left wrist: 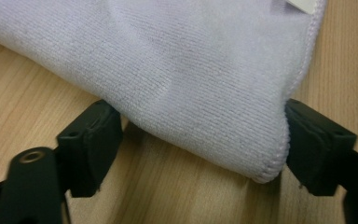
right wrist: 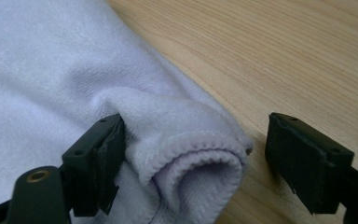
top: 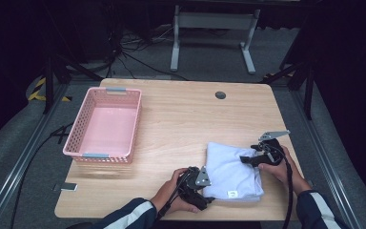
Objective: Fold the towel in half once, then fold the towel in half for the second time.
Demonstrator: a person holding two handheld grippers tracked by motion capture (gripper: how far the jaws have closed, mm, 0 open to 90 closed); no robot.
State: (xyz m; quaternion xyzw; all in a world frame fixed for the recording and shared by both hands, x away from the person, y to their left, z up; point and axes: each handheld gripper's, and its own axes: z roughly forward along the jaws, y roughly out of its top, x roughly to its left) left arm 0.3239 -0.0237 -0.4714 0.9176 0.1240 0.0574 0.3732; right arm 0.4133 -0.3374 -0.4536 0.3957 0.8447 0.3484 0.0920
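Note:
A folded pale lilac cloth [top: 231,169] lies on the wooden table [top: 181,124] at the front right, with a small white label [top: 232,193] near its front edge. My left gripper [top: 208,194] sits at the cloth's front left corner. In the left gripper view the jaws of the left gripper [left wrist: 200,149] stand wide with the hemmed corner of the cloth [left wrist: 191,70] lying loose between them. My right gripper [top: 246,160] rests at the cloth's right side. There the right gripper [right wrist: 196,158] is open around a rolled fold of the cloth [right wrist: 196,163]; one jaw touches it, the other stands clear.
An empty pink slotted basket [top: 76,138] stands at the table's left. A round cable hole [top: 220,95] sits near the far edge. Bare wood lies between the basket and the cloth. A white frame stands on the floor behind the table.

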